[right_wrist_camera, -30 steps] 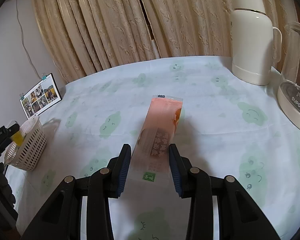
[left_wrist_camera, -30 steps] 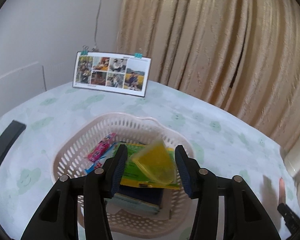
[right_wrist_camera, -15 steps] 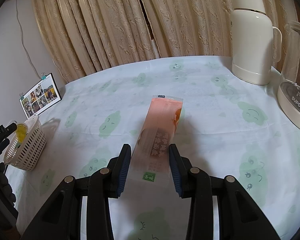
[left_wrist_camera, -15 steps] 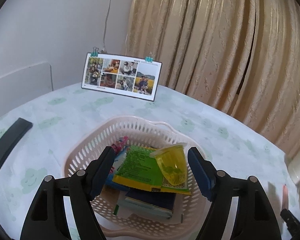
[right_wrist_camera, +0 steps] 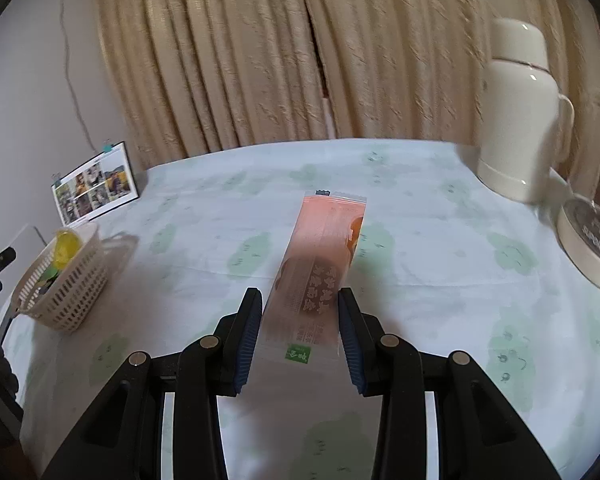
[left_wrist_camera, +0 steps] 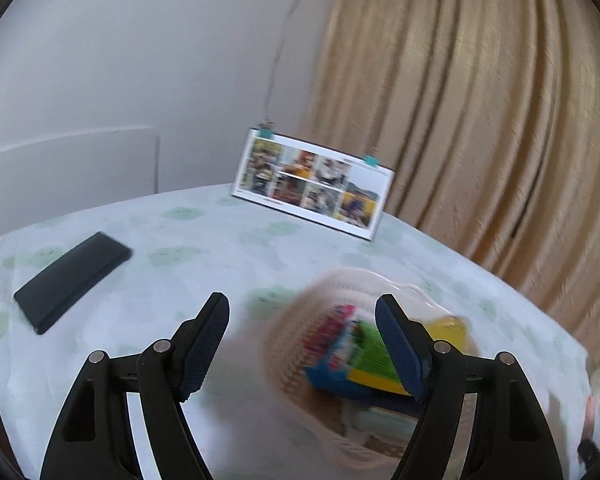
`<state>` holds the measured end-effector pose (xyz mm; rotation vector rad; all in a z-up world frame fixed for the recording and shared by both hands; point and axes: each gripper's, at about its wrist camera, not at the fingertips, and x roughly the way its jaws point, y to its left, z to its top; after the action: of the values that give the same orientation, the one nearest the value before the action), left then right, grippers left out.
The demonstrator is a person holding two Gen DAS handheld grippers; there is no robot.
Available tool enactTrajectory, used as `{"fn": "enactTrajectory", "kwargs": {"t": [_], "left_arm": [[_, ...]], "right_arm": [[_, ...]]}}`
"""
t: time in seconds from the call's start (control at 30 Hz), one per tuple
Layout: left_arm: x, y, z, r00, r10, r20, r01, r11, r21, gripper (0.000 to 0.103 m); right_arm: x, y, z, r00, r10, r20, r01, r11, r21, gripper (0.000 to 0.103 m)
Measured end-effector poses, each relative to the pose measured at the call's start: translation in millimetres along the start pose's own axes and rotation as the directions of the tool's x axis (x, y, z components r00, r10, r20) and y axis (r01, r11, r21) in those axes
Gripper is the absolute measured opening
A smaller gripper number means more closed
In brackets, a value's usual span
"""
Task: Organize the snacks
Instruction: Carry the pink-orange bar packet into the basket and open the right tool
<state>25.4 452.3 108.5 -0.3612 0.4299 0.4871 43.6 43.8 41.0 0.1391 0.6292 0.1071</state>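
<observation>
In the left wrist view my left gripper [left_wrist_camera: 302, 316] is open with nothing between its fingers. It hangs above the table, just left of the beige basket [left_wrist_camera: 340, 280], which is blurred. In the basket lie a yellow jelly cup [left_wrist_camera: 452, 328], a green packet [left_wrist_camera: 372, 352] and a pink candy [left_wrist_camera: 332, 328]. In the right wrist view my right gripper [right_wrist_camera: 300, 320] is shut on a long orange snack packet [right_wrist_camera: 324, 256], which points away from me above the tablecloth. The basket [right_wrist_camera: 60, 280] with the jelly cup [right_wrist_camera: 66, 248] stands far to the left.
A black flat case [left_wrist_camera: 72, 276] lies on the table's left side. A photo card [left_wrist_camera: 312, 188] stands at the back by the curtain. A cream thermos [right_wrist_camera: 516, 128] and a glass kettle [right_wrist_camera: 596, 232] stand at the right.
My left gripper opened and let the yellow jelly cup drop into the basket, then swung up and to the left. The right gripper keeps its hold on the orange packet and has shifted slightly.
</observation>
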Motion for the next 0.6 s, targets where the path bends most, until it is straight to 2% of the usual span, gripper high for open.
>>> {"fn": "enactTrajectory", "kwargs": {"t": [0.27,0.5,0.6], "left_arm": [[-2.2,7.0,-4.7,1.000,0.017,0.022,-0.018,0.999,0.040,0.076],[-5.5,12.7,-8.2,0.999,0.016,0.035,-0.018,0.998,0.068,0.076],[-7.4,16.0,-8.6,0.999,0.011,0.038,-0.014,0.997,0.071,0.076]], "right_arm": [[-5.9,43.3,6.5,0.995,0.095,0.003,-0.095,0.994,-0.048,0.036],[-3.5,99.3,18.2,0.978,0.208,-0.017,-0.209,0.971,-0.118,0.036],[-3.9,126.8,22.4,0.964,0.264,-0.032,-0.265,0.953,-0.147,0.037]]}}
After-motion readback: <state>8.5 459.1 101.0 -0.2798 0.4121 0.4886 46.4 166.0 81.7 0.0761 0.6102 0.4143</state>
